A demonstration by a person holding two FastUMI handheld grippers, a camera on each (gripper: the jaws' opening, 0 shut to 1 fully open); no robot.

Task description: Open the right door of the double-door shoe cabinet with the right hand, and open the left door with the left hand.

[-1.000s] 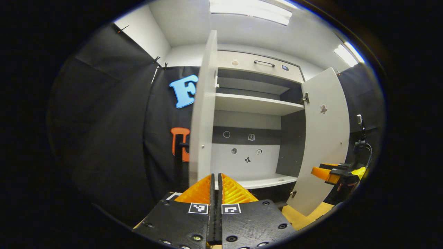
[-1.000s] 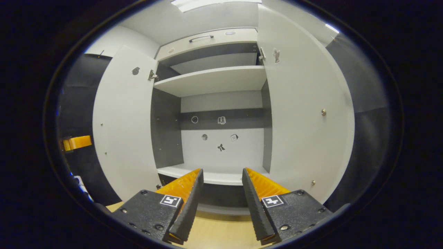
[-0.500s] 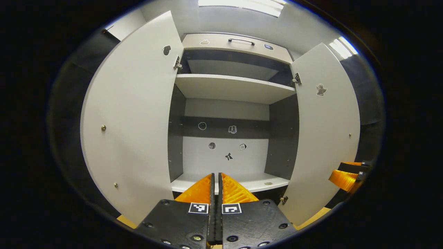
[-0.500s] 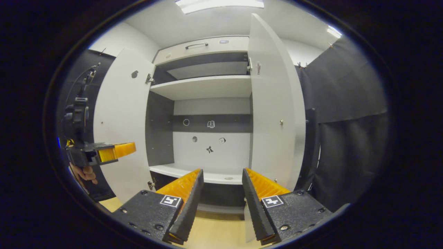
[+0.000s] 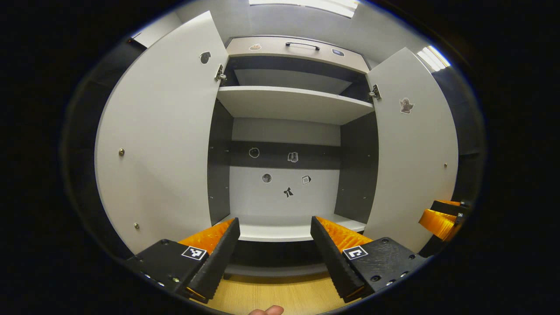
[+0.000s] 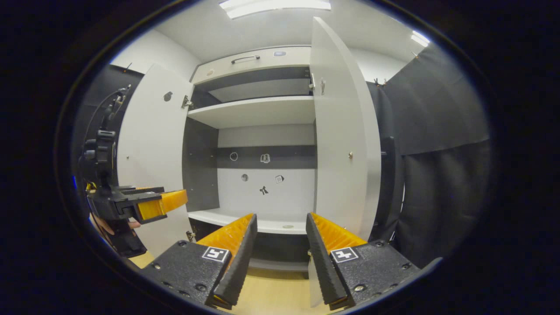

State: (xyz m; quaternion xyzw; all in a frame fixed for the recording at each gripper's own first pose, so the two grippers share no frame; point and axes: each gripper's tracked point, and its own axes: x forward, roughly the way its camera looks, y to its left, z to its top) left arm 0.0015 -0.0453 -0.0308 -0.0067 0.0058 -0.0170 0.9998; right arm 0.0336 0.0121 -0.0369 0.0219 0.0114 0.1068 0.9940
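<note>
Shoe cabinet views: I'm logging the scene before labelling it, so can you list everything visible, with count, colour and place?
shoe cabinet: one, white with dark grey inner walls, centre of both views.
left door: one, white, swung open at the left.
right door: one, white, swung open at the right.
shelf: one, white, upper part of the inside.
drawer handle: one, dark, on the panel above the doors.
stickers: five, small and dark, on the back panel; one more on each door.
floor: light wood, below the cabinet.
ceiling lights: bright strips overhead.
left tool: open, holding nothing.
right tool: open, holding nothing.
hand: holding the left tool, seen at the left of the right gripper view.
</note>
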